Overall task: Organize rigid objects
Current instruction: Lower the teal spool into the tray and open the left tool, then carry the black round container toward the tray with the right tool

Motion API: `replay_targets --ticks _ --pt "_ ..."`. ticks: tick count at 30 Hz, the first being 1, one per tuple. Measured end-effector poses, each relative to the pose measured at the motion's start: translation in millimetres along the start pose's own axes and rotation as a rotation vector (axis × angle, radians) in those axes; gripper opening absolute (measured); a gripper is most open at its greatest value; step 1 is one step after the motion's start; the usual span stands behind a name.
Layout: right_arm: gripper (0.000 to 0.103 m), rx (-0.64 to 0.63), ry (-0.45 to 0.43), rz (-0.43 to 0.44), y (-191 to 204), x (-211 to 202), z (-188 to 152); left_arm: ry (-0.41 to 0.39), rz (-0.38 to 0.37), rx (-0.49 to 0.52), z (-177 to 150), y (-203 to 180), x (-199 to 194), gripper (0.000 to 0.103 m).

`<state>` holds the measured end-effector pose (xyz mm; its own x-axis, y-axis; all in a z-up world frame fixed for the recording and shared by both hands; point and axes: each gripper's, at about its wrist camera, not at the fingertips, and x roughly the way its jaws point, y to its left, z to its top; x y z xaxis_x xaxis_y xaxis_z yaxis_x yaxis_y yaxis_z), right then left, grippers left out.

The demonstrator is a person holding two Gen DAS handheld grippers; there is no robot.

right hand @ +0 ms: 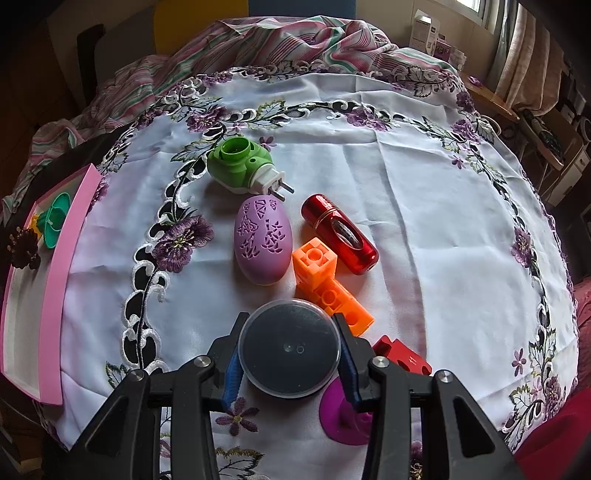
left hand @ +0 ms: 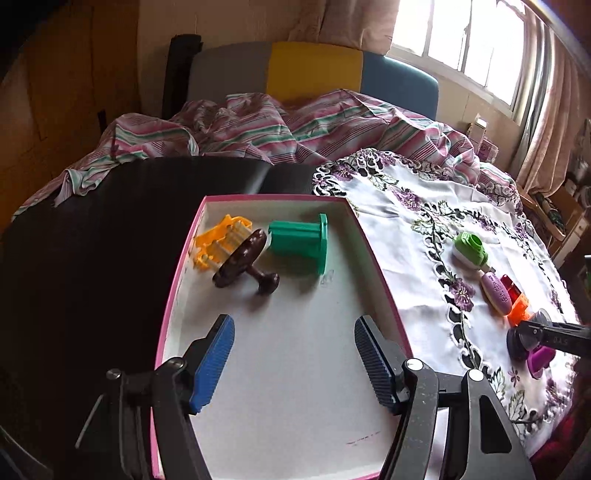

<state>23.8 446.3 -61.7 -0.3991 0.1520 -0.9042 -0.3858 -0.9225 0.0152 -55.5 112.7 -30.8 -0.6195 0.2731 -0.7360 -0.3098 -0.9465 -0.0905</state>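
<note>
My left gripper (left hand: 293, 363) hangs open and empty over the white floor of a pink-edged box (left hand: 295, 424). At the box's far end lie a yellow toy (left hand: 218, 243), a dark brown spinning top (left hand: 243, 264) and a green spool (left hand: 299, 243). My right gripper (right hand: 290, 360) is shut on a round black container with a clear lid (right hand: 289, 349), just above the embroidered cloth (right hand: 424, 229). Beyond it lie an orange block piece (right hand: 325, 280), a purple egg-shaped case (right hand: 263, 240), a red capsule (right hand: 340, 234) and a green plug-in device (right hand: 242, 166). A red block (right hand: 404, 356) and a magenta spool (right hand: 341, 417) sit beside the right fingers.
The pink box (right hand: 55, 295) lies at the cloth's left edge on a black surface (left hand: 92, 258). Striped bedding (left hand: 258, 125) is bunched behind. A window (left hand: 461, 33) and cluttered shelves (left hand: 565, 206) stand at the right.
</note>
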Motion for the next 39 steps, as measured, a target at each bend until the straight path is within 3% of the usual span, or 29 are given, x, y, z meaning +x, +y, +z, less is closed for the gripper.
replay_targets --ticks 22,32,39 --pt "0.043 -0.063 -0.031 0.060 17 -7 0 0.013 0.029 -0.071 -15 40 -15 0.068" --pt "0.043 -0.136 -0.018 0.039 32 -5 -2 0.017 0.034 -0.086 -22 53 -20 0.068" --pt "0.043 -0.160 -0.072 0.107 62 -27 4 0.018 0.039 -0.100 -24 61 -22 0.068"
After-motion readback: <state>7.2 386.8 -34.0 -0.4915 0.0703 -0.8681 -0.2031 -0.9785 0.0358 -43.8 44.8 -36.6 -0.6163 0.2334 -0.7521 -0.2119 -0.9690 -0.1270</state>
